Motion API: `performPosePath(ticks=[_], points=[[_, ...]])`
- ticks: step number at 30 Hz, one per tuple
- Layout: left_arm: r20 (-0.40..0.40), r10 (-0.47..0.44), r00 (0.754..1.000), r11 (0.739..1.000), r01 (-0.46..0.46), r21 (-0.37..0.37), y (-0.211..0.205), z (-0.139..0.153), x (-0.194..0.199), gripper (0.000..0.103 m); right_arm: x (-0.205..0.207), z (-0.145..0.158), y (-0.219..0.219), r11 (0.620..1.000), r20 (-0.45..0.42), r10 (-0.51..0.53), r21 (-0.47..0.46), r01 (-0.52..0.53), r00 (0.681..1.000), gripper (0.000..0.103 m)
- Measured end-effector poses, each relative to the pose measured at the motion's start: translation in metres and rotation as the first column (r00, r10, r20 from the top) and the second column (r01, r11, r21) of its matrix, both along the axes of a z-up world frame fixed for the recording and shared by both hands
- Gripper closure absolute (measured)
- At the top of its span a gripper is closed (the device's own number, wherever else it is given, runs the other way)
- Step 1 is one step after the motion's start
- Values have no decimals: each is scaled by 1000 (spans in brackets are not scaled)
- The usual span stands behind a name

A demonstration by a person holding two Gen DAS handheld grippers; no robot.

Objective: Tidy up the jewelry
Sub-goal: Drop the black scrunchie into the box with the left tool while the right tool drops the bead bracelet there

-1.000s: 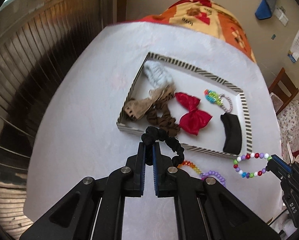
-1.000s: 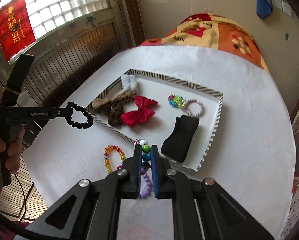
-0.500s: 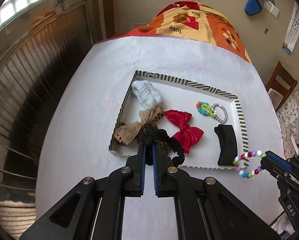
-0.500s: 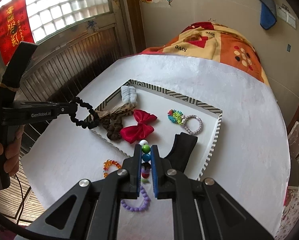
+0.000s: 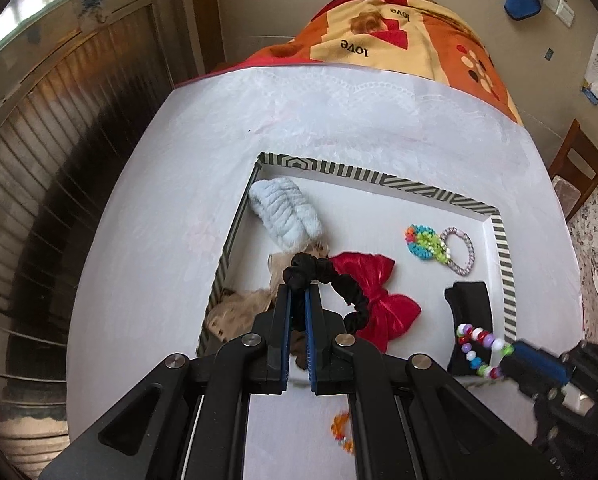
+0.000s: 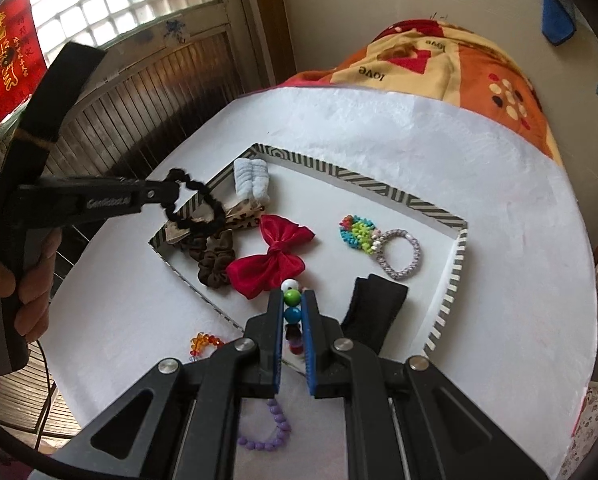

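Observation:
A shallow tray with a striped rim (image 5: 379, 178) lies on the white round table (image 5: 171, 240). My left gripper (image 5: 298, 292) is shut on a black scrunchie (image 5: 331, 280), which hangs over the tray's left part above a tan leopard bow and a red bow (image 5: 383, 300). In the right wrist view the same black scrunchie (image 6: 195, 204) hangs over the tray's left rim (image 6: 359, 180). My right gripper (image 6: 293, 296) is shut on a multicoloured bead bracelet (image 6: 292, 298), held above the tray's near edge beside a black band (image 6: 375, 308).
The tray also holds a pale blue scrunchie (image 5: 285, 216), a brown scrunchie (image 6: 215, 264) and a colourful beaded ring (image 5: 439, 244). An orange bead bracelet (image 6: 205, 340) and a purple one (image 6: 267, 436) lie on the cloth in front. A wooden chair (image 5: 579, 168) stands at right.
Both grippers have moved forward over the tray. The black scrunchie went from outside the near rim to above the tray's contents; the bead bracelet now hangs over the near rim.

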State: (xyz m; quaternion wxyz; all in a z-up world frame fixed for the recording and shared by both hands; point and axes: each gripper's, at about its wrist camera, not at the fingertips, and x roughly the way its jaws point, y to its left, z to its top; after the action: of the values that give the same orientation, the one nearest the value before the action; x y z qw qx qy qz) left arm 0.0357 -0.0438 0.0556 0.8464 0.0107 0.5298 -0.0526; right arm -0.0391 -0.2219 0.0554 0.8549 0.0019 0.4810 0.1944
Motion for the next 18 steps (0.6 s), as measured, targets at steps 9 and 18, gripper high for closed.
performPosePath(ticks=[9, 18], points=[[-55, -34, 998, 999, 33, -18, -23, -20, 41, 103, 26, -32, 11, 999, -69, 33, 30, -31, 997, 94], [-129, -51, 990, 996, 41, -80, -56, -50, 94, 103, 77, -88, -31, 995, -168, -97, 23, 102, 981, 94]])
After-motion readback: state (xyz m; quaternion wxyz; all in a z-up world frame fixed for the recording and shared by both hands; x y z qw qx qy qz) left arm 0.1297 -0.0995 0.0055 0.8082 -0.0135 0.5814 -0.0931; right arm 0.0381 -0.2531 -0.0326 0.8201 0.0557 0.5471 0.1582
